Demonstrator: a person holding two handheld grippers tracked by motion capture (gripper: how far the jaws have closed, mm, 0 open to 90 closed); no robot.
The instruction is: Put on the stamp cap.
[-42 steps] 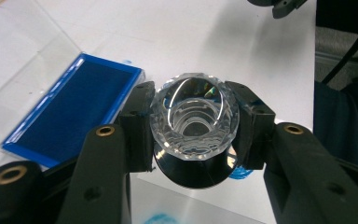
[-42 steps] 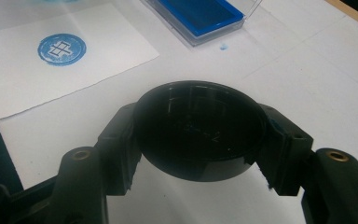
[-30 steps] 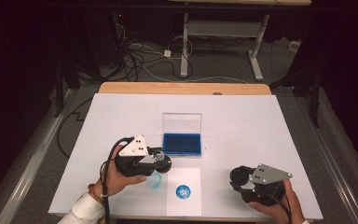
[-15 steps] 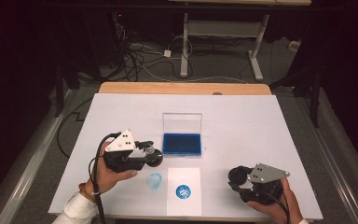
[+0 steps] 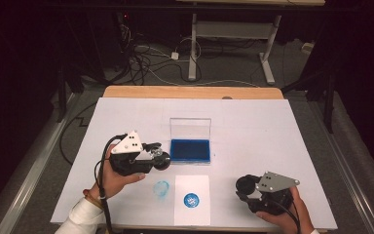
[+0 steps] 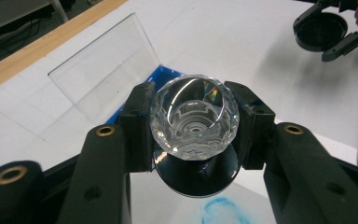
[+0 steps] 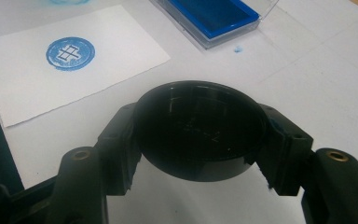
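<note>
At nine o'clock of the ink pad, left gripper clamps a crystal stamp; at five o'clock, right gripper clamps a black cap.

Ink pad lies behind the paper card on the table.

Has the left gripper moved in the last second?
Yes. The left gripper, shut on the stamp, has moved left and slightly away from the paper, now beside the ink pad.
</note>
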